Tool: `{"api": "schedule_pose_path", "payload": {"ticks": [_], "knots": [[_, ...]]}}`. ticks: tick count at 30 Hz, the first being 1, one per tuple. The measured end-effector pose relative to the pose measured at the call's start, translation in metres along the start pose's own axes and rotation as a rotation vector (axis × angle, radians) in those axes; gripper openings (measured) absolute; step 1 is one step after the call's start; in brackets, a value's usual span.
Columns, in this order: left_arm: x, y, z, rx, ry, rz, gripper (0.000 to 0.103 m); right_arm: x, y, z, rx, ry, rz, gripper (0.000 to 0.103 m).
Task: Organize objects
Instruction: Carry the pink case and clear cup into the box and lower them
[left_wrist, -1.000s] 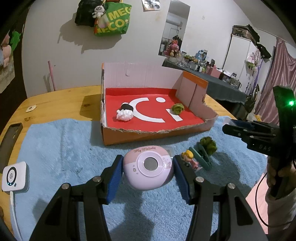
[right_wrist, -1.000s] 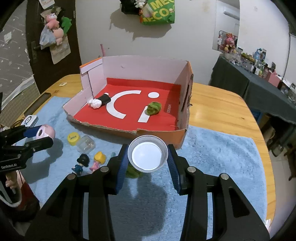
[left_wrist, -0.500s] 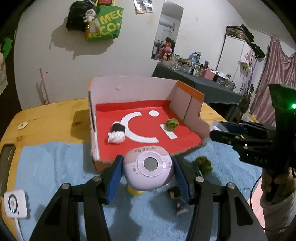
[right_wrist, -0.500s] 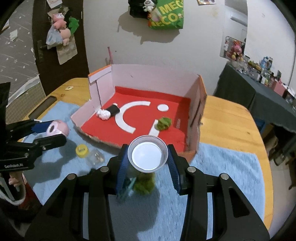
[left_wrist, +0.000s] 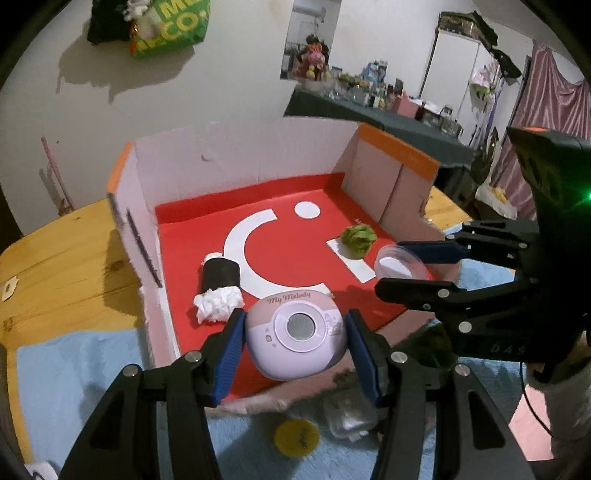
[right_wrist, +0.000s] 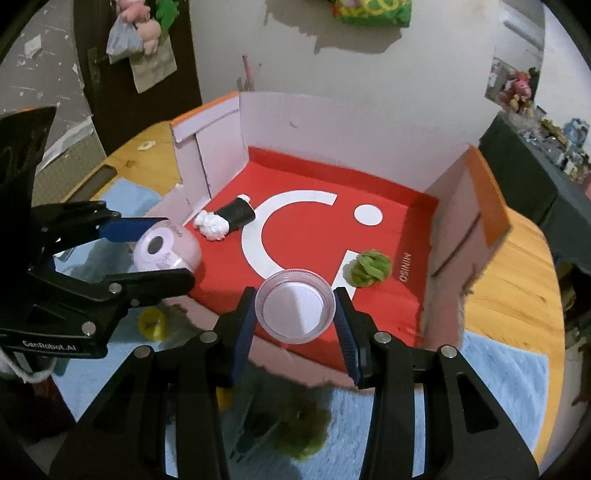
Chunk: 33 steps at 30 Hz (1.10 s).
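A wooden table (left_wrist: 66, 254) carries a blue towel (left_wrist: 74, 373), and on them sits an open cardboard box (left_wrist: 236, 155) with a red floor, its front wall cut low. Inside the box lie a black roll with a white tuft (left_wrist: 218, 287) toward its left side and a green ball of fluff (left_wrist: 357, 240) toward its right. The left gripper (left_wrist: 295, 334) is clamped on a rounded pink toy (left_wrist: 297, 338) marked "My Melody", held over the box's front edge. The right gripper (right_wrist: 295, 312) is clamped on a small clear round tub (right_wrist: 294, 305), also over the front edge. On the towel in front of the box lie a second green tuft (right_wrist: 304, 424), a yellow cap (left_wrist: 296, 437) and a clear jar (left_wrist: 349, 421)
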<state>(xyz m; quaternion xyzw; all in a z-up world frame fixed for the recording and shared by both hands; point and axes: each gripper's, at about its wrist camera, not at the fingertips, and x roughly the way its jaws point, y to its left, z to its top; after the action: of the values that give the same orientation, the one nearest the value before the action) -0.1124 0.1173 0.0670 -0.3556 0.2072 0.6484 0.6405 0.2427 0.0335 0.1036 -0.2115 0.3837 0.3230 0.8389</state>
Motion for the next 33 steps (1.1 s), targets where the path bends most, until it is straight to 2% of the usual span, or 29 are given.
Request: {"api": "schedule_pose_path", "payload": {"ticks": [10, 16, 33], "knots": [[0.035, 0.003, 0.005, 0.061, 0.126, -0.024, 0.056, 0.031, -0.015, 0.003, -0.004, 0.136, 0.036, 0.039], [0.042, 0.003, 0.006, 0.087, 0.158, -0.030, 0.056, 0.040, -0.021, 0.001, -0.004, 0.195, 0.043, 0.039], [0.047, 0.005, 0.009, 0.114, 0.212, -0.043, 0.057, 0.046, -0.020, 0.001, -0.025, 0.231, 0.033, 0.040]]}}
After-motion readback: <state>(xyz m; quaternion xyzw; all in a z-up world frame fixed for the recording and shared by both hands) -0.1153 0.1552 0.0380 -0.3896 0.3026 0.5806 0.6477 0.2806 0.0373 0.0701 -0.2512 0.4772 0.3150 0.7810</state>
